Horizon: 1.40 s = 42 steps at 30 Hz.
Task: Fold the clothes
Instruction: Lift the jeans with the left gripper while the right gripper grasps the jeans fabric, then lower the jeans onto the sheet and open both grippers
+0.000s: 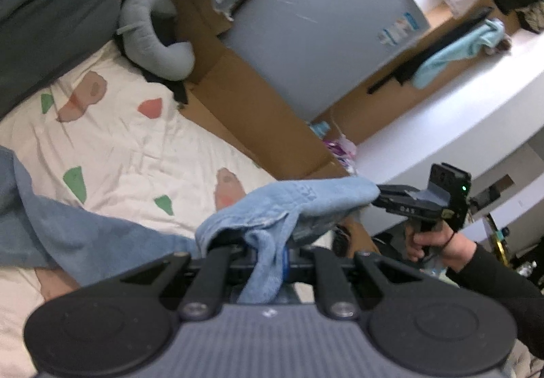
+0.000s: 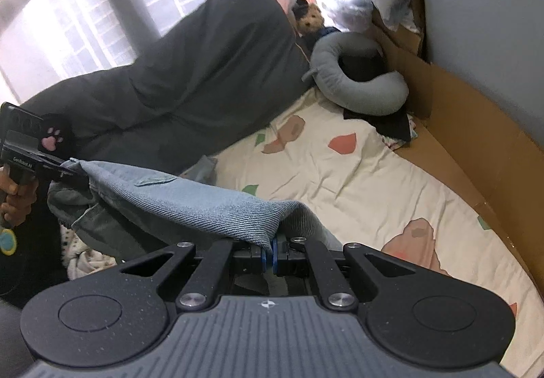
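A light blue denim garment (image 1: 292, 204) is stretched between my two grippers above the bed. My left gripper (image 1: 268, 259) is shut on one end of it, with cloth bunched between the jaws. My right gripper (image 2: 269, 253) is shut on the other end of the denim garment (image 2: 190, 204). The right gripper also shows in the left wrist view (image 1: 377, 196), and the left gripper in the right wrist view (image 2: 73, 170). The rest of the garment (image 1: 51, 228) hangs down onto the bed at the left.
The bed has a cream sheet (image 2: 340, 167) with coloured patches. A dark grey duvet (image 2: 190, 71) lies by the window. A grey neck pillow (image 2: 357, 78) and a teddy bear (image 2: 309, 20) sit at the head. Cardboard (image 1: 244, 105) lines the bedside.
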Each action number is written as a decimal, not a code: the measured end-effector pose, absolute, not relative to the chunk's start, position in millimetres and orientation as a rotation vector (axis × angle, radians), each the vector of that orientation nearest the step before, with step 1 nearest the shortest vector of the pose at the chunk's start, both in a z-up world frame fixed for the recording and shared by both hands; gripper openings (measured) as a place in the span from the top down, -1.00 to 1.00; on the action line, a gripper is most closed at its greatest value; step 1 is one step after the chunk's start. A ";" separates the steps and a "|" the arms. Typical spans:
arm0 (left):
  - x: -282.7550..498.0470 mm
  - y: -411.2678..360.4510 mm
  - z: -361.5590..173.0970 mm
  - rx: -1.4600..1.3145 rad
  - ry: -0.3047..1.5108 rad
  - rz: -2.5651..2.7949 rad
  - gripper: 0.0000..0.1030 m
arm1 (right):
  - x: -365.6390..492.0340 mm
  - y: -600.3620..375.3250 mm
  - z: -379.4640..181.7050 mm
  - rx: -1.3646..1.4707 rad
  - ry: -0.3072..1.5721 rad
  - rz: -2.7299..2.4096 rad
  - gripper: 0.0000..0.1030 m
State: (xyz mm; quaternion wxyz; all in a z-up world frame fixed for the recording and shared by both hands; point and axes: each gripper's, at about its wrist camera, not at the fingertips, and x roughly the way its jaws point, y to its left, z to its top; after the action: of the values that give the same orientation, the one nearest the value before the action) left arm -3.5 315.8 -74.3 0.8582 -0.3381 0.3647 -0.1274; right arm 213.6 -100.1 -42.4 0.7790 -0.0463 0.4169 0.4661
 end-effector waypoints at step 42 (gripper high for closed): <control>164.6 441.9 -235.3 -0.702 0.947 0.166 -0.37 | 383.6 -33.4 -214.5 -0.050 1.014 0.619 0.16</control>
State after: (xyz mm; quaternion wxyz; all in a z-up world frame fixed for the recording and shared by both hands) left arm 164.6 441.9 -235.3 0.8280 -0.3307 0.4459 0.0784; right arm 383.6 -33.4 -214.5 0.8284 -0.0234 0.4776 0.2918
